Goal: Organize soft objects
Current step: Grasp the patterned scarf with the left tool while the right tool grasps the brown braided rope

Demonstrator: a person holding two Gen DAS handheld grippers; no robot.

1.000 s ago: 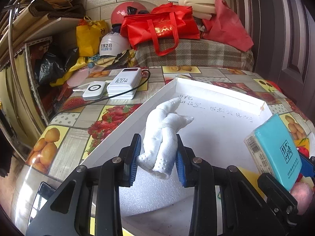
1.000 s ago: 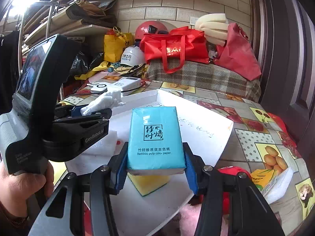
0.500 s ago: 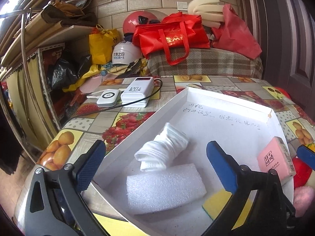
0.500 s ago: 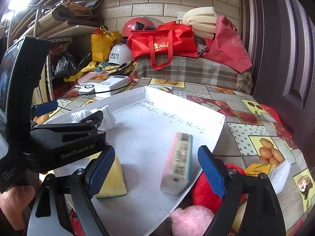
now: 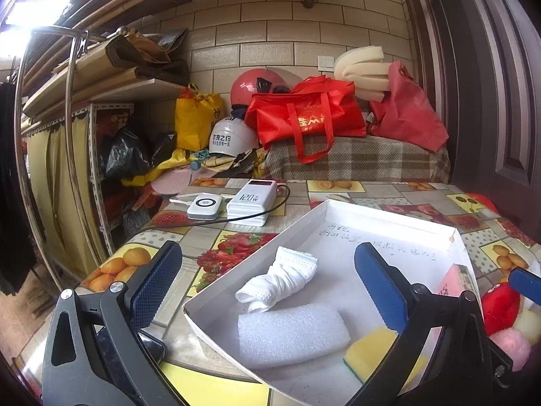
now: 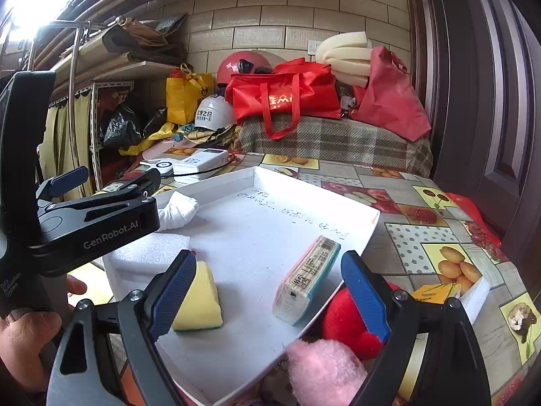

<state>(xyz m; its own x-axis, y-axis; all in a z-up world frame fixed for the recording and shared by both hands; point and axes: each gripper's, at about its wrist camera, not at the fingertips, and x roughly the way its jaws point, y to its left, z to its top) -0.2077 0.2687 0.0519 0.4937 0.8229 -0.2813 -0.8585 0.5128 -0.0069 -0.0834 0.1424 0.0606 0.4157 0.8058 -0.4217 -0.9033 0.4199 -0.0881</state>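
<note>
A white tray (image 5: 389, 216) (image 6: 314, 186) lies on the fruit-print table. In it lie a rolled white sock (image 5: 277, 282) (image 6: 177, 209), a white foam block (image 5: 292, 336) (image 6: 148, 253), a yellow sponge (image 5: 372, 348) (image 6: 199, 299) and a teal tissue pack (image 6: 306, 284) (image 5: 454, 279) on its edge. My left gripper (image 5: 267, 287) is open and empty, above the tray's near left corner. My right gripper (image 6: 268, 299) is open and empty, above the tray's near edge.
A red plush (image 6: 351, 321) and a pink plush (image 6: 324, 372) lie just off the tray's right edge. Power banks (image 5: 250, 201) with a black cable sit at the back left. Bags and helmets (image 5: 304, 115) are piled behind the table.
Both grippers opened and drew back. The left let go of the sock and the right let go of the tissue pack; both now lie in the tray.
</note>
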